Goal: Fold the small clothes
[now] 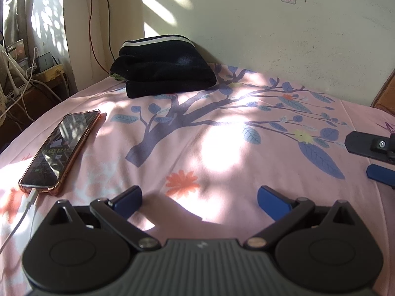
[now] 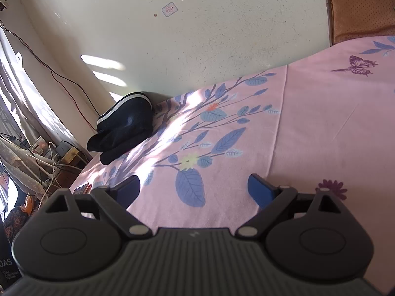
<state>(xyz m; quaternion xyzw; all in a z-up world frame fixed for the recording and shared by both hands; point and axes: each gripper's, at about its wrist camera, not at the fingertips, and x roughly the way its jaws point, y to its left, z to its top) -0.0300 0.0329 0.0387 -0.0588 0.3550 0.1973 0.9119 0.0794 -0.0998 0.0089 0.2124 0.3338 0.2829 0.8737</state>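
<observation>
- Clothes first: the black garment (image 1: pixel 163 66), white stripe along its top edge, sits bundled in the upper centre of my left view, against the wall (image 1: pixel 271 24) at the far edge of the bed (image 1: pixel 222 135); in my right view it lies at centre left.
- My left claw (image 1: pixel 200 197) is spread wide with nothing between its blue fingers (image 1: pixel 129 198), hovering low over the pink flowered sheet.
- My right claw (image 2: pixel 193 187) is likewise wide apart and empty; its tips show at the right edge of the left view.
- Both claws are well apart from the garment, so I judge no fold is under way.
- A phone (image 1: pixel 60 150) on its charging cable (image 1: pixel 22 219) lies at lower left of my left view, just beside my left claw.
- Risks, as I judge them: sweeping left could knock the phone or snag the cable; pinching too deep could catch the sheet with the garment; hard sun patches may hide the dark fabric's edges.
</observation>
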